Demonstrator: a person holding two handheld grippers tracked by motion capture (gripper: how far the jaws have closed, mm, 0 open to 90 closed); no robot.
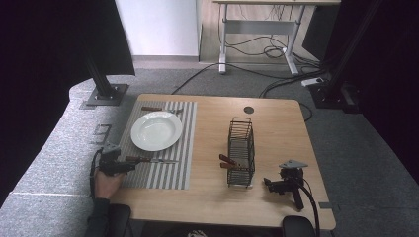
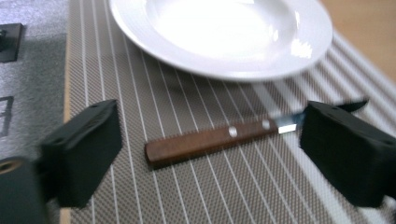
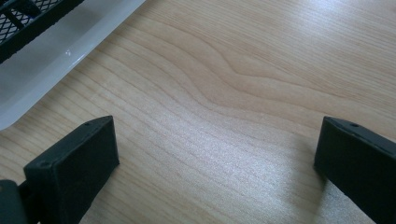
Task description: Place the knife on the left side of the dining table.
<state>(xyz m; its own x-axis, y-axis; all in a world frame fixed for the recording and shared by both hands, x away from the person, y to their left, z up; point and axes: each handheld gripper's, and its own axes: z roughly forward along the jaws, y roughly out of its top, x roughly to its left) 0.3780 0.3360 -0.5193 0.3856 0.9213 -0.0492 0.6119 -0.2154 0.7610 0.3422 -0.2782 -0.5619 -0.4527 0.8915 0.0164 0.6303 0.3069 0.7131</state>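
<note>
i start with the table [image 1: 276,197], pale wood, with a striped mat [image 1: 163,173] covering its left part and a wire basket [image 1: 241,150] standing upright right of centre on a clear tray. a white plate [image 1: 156,130] sits on the mat, and beyond its far rim lies another wooden-handled piece, too small for me to name. the work in hand looks like laying a place setting from the basket, and i judge the knife step is just finishing. the knife [image 2: 219,137] lies flat on the mat just on my side of the plate, close to its rim but apart from it, handle toward the table's left edge and blade pointing toward the basket. my left gripper [image 2: 205,154] sits at the handle end with its jaws spread wide on either side of the handle, pads clear of the wood, so the knife is let go and resting on its own. my right gripper [image 3: 215,163] is parked over bare wood just right of the basket, jaws apart with nothing between them. two more wooden handles [image 1: 227,162] stick out of the basket's left side. next, i think, i should back the left gripper away without nudging the knife, then reach for one of those handles, closing on it squarely so it slides out through the wires.
</note>
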